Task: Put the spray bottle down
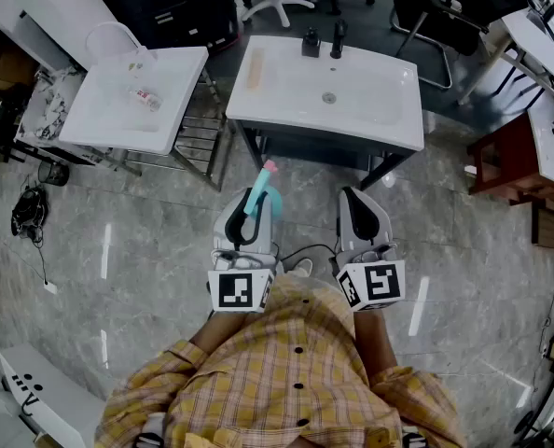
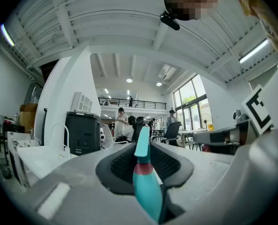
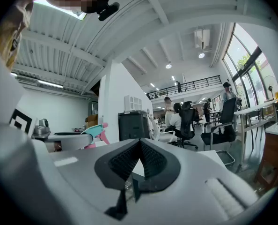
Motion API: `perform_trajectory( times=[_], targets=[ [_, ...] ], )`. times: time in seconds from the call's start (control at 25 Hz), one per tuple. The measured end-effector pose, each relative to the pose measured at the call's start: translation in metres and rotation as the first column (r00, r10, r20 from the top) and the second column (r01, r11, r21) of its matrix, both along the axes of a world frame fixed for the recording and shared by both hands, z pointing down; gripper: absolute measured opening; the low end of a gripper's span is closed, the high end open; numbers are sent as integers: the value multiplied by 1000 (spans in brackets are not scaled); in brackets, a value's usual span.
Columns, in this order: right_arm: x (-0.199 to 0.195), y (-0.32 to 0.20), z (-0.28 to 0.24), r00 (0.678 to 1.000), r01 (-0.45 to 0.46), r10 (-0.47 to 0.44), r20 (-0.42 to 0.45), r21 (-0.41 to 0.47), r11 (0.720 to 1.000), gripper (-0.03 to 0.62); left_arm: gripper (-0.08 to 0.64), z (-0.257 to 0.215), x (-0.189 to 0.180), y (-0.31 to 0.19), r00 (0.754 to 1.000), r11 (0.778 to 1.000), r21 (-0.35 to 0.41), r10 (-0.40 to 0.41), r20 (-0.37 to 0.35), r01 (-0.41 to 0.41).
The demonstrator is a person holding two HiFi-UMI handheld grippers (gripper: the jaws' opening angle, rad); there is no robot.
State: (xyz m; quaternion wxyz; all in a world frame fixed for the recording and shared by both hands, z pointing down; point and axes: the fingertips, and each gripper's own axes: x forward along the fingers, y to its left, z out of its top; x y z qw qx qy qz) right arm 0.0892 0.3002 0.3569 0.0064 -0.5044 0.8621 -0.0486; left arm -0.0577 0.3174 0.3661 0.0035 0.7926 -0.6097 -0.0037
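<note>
While left claw [image 1: 248, 205] clamps the spray bottle [image 1: 261, 186], right claw [image 1: 356, 197] sits closed

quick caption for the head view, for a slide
Facing a white sink, left tongs grip a teal spray bottle; right tongs shut, empty.

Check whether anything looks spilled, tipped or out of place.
Nothing looks spilled. A small clear item seems to lie on its side on the left white table, too small to identify. The spray bottle is clamped in the left gripper.

White sink counter [image 1: 277, 101] with faucet [image 1: 338, 38]
</note>
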Motion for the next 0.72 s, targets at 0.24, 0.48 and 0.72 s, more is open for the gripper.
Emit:
perform_trajectory(
  times=[0.24,0.48,0.72],
  targets=[
    [6,0,2,1000,7,-7,11,-10,1000,-2,98,3,6,-1,1000,1000,-7,-3,2,3],
    [14,-2,2,999,12,-12,29,-10,1000,-2,97,3,17,-2,1000,1000,-9,18,12,-18],
    [13,-1,0,999,41,-41,32,3,999,0,97,3,21,-2,1000,1000,-9,14,27,-14]
  ],
)
